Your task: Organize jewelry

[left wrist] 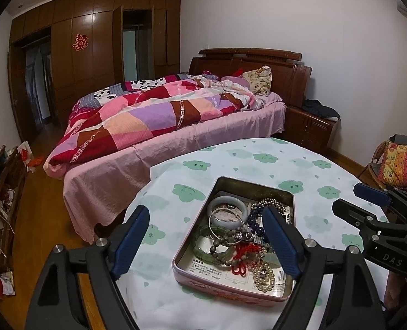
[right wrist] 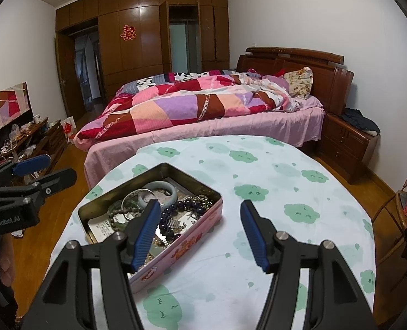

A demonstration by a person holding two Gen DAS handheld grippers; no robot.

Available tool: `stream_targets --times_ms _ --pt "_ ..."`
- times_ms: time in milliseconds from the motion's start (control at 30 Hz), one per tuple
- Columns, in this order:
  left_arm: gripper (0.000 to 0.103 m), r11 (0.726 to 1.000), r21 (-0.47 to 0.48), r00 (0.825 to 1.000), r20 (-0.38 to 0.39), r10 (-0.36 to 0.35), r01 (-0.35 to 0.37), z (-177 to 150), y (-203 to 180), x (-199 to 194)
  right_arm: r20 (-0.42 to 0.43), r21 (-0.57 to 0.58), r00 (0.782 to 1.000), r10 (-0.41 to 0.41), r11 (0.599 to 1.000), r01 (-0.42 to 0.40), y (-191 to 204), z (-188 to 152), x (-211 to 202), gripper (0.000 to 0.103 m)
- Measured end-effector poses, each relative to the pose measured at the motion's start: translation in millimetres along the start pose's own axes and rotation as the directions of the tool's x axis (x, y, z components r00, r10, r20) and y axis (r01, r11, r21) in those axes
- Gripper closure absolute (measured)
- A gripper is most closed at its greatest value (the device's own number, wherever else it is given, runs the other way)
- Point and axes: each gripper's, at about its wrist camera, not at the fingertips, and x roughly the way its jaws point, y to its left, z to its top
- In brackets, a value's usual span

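An open pink tin (left wrist: 235,293) with a bare metal inside lies flat on the table (left wrist: 308,165), which wears a white cloth printed with green clouds. Inside the tin lie a pale jade bangle (left wrist: 220,203), a thin silver bangle (left wrist: 217,221), a dark blue bead string (left wrist: 255,224), a pearl bracelet (left wrist: 264,277) and a red knotted cord (left wrist: 244,255), all tangled over printed paper.

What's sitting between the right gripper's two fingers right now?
Only bare cloud-print tablecloth, seen in the right wrist view; the tin lies beside the right gripper.
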Motion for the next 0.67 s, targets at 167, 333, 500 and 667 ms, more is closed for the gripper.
stream_targets --times_ms 167,333,500,667 --pt "0.018 1.000 0.002 1.000 -0.011 0.007 -0.007 0.1 -1.3 2.1 0.000 -0.002 1.000 -0.002 1.000 0.002 -1.4 -1.1 0.6 0.038" --pt "0.018 1.000 0.016 1.000 -0.003 0.014 -0.014 -0.3 -3.9 2.6 -0.002 -0.001 1.000 -0.001 1.000 0.001 -1.3 -1.2 0.8 0.037" --pt "0.018 1.000 0.020 1.000 0.002 0.000 0.000 -0.6 -4.1 2.2 -0.001 -0.001 1.000 -0.001 1.000 0.001 -1.0 -0.9 0.4 0.037" --pt "0.018 1.000 0.025 1.000 0.008 0.000 -0.001 -0.2 -6.1 1.7 -0.009 0.001 1.000 -0.010 1.000 0.010 -5.5 -4.9 4.2 0.035"
